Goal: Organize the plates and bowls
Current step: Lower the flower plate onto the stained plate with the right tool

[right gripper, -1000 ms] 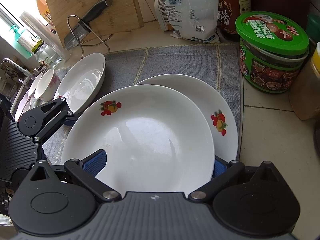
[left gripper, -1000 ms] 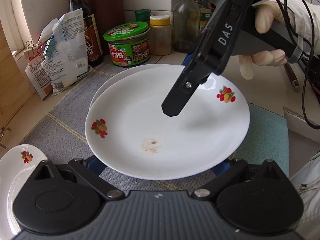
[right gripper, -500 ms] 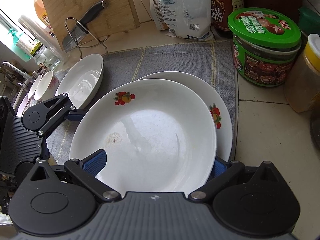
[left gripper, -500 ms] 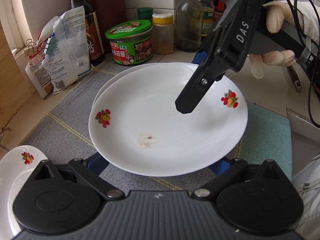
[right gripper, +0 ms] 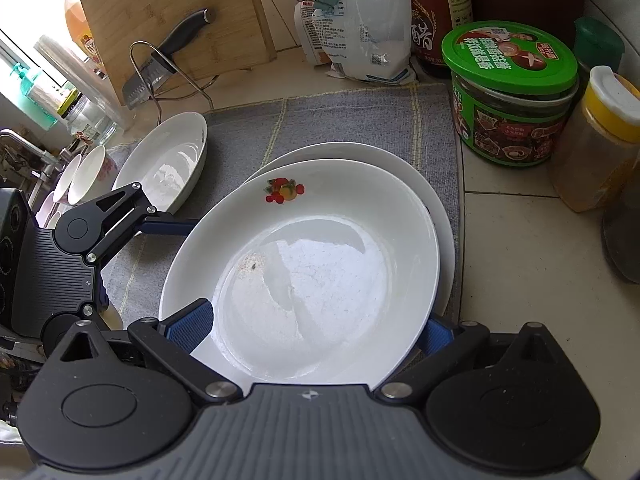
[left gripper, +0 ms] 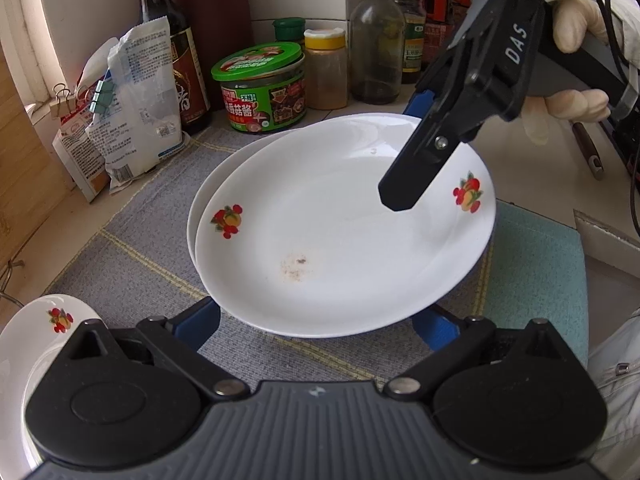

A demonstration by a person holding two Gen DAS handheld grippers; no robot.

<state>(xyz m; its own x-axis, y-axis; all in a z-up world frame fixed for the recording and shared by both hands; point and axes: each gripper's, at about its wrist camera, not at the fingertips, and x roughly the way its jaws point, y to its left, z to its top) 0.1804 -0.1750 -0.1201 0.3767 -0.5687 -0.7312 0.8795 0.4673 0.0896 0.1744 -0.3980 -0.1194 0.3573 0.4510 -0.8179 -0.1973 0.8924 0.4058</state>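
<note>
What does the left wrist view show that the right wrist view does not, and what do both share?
Only the left wrist view shows the gloved hand holding the right claw, the clear glass bottle and the teal mat. Only the right wrist view shows the cutting board, the knife in its wire stand, the stacked bowls and the sink tap. Both show the top plate with its brown stain, lying on a second plate, the grey mat and the green-lidded jar.
</note>
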